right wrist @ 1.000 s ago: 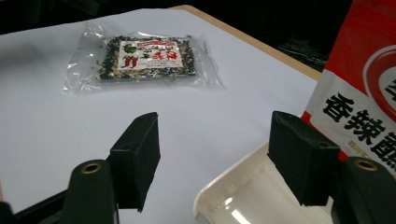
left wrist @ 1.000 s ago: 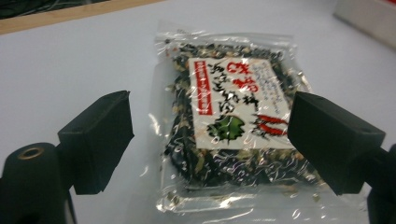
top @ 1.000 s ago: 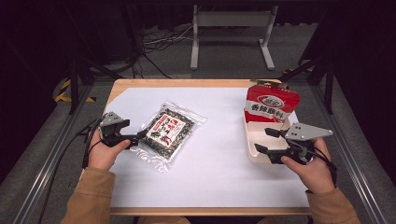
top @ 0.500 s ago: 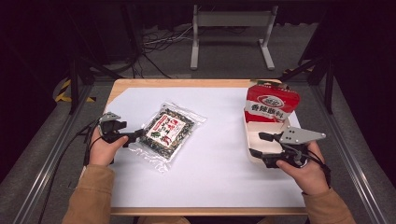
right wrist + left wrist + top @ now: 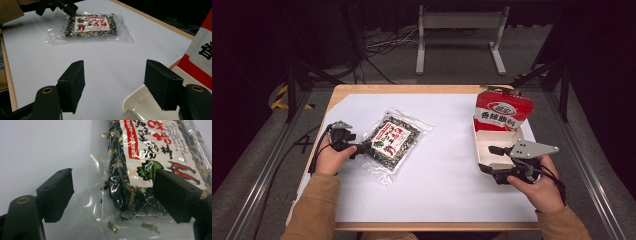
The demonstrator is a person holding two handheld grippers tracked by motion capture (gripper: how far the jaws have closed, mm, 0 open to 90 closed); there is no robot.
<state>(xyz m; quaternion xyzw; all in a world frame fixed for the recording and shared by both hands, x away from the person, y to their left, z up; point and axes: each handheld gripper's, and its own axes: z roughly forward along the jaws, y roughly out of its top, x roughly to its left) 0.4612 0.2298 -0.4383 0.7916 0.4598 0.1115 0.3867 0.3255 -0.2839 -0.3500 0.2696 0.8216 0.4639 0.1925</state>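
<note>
Clear bag of dried seaweed (image 5: 393, 141), flat on the left half of the desk (image 5: 442, 185), turned at a slant, near the left edge. Lower corner of the bag between the spread jaws of the left hand-held gripper (image 5: 363, 148), which have just been closing; pads apart from the plastic on both sides, nothing gripped. Over by the right edge, right hand-held gripper (image 5: 488, 159) wide open, empty, at the rim of a white tray (image 5: 481, 145). Behind the tray, a red and white packet (image 5: 502, 111) standing upright.
</note>
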